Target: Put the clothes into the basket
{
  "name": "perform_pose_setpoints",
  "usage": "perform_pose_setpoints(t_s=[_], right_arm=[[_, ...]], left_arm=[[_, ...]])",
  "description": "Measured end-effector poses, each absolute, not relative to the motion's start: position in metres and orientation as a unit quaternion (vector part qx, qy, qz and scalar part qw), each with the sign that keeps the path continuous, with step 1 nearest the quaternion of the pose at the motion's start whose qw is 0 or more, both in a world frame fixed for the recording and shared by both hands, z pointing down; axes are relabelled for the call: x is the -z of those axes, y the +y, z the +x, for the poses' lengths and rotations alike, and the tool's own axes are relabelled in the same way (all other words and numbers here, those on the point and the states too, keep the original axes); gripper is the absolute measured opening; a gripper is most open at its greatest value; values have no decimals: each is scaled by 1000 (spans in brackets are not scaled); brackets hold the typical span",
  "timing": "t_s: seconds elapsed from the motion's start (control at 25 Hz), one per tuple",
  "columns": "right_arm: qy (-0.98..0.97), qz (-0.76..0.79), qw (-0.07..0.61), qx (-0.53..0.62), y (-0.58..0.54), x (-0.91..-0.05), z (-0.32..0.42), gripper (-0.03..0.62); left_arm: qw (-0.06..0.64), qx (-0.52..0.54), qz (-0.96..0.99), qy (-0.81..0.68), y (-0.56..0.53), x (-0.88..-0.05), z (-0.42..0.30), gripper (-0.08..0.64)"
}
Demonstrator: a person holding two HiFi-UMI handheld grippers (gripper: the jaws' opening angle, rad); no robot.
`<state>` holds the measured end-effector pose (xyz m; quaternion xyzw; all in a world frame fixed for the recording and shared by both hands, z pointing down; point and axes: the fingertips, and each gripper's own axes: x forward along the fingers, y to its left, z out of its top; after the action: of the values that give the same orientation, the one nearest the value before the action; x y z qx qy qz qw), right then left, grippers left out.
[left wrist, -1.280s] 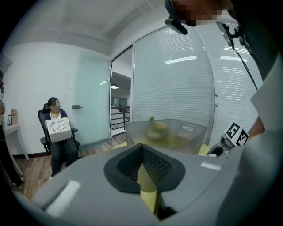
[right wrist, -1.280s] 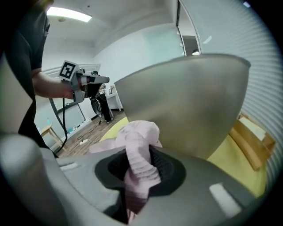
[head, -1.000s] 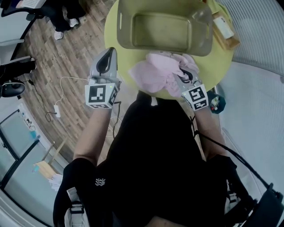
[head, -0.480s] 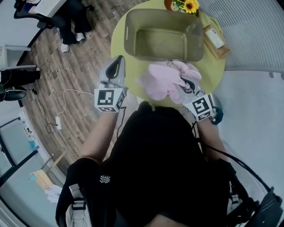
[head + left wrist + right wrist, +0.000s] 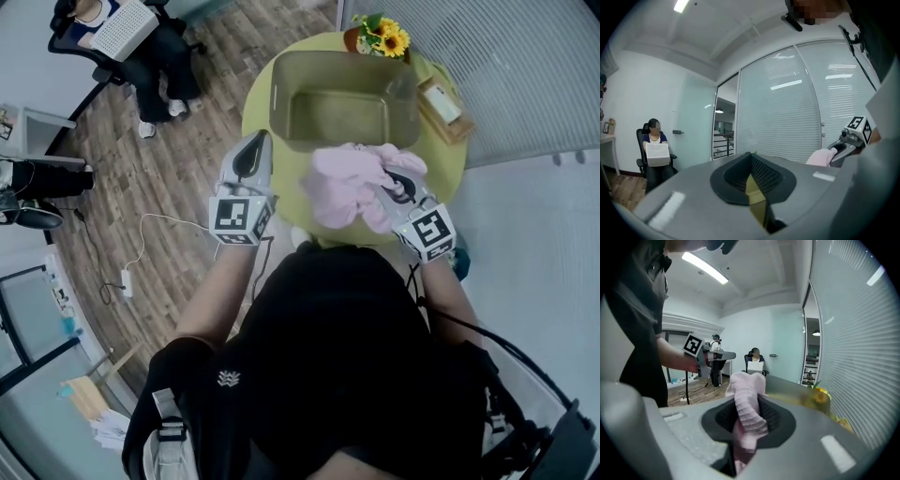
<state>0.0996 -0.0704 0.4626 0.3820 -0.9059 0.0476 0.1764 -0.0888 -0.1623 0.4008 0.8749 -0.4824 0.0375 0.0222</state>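
**Right claw** [image 5: 397, 185]: your jaws are clamped, nearly closed, on a fold of the pink garment [image 5: 342, 183]. In the right gripper view the ribbed cloth [image 5: 749, 401] fills the gap between the pads and bulges out ahead of the right claw [image 5: 747, 425].

**Garment**: it is bunched at the basket's near rim, on your side, and is not inside. From the head view you cannot tell whether it touches the rim.

**Left claw** [image 5: 255, 142]: your jaws are together, with nothing between them. The left gripper view shows the pads of the left claw [image 5: 752, 180] meeting at the tip. The claw sits beside the basket's near left corner, at the table edge, apart from the garment. The garment shows as a pink lump [image 5: 820, 157] at the right of that view.

**Basket** [image 5: 281, 105]: a tan rectangular tub, open side up, with its floor bare.

**Table** [image 5: 448, 161]: round and yellow-green, it carries the basket.

**Flowers** [image 5: 386, 37]: a yellow bunch just beyond the basket's far right corner.

**Box** [image 5: 439, 103]: wooden, just beside the basket's right wall.

**Seated person** [image 5: 127, 42]: well left of the basket, on the wood floor [image 5: 178, 159].
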Motion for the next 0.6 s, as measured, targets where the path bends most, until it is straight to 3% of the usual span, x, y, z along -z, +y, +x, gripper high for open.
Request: perform_pose_setpoints(t_s=[0.6], right_arm=[[-910,390,141,-6,-107,-391,113,38]], left_arm=[[-22,-21,877,-480,-175,-357,-85,5]])
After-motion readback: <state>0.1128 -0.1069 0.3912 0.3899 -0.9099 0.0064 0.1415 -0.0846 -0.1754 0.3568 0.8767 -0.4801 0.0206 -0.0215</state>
